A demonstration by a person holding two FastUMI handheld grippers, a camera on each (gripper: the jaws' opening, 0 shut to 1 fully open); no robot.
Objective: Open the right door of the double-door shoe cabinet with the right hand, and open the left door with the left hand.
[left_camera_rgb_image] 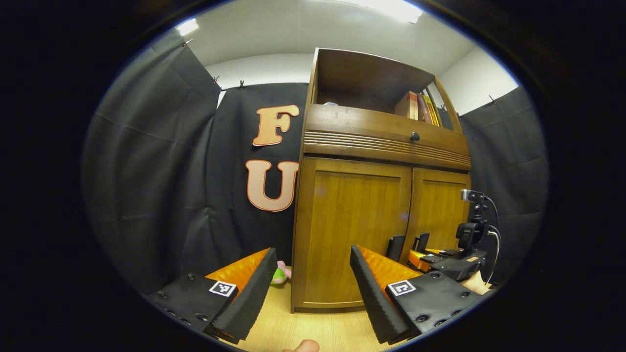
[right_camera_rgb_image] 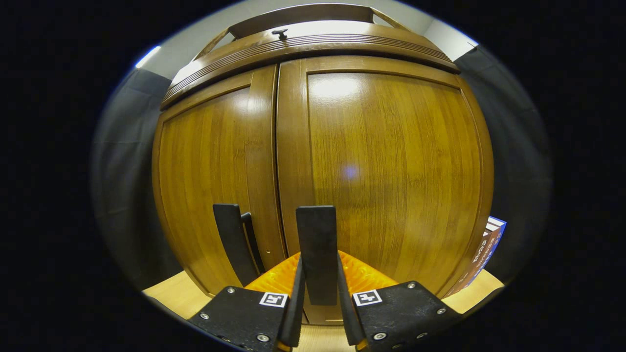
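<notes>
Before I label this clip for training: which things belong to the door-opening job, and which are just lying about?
Job:
- right door
- left door
- right gripper, close at the door seam
- left gripper, open, farther back

Lying about:
- books on the top shelf
- soft toy on the floor
- book beside the cabinet

Each gripper (left_camera_rgb_image: pixel 313 288) carries black bodies with screws and square black-and-white markers; beside the cabinet (left_camera_rgb_image: pixel 352 234), the right gripper (left_camera_rgb_image: pixel 408 244) trails cables.
</notes>
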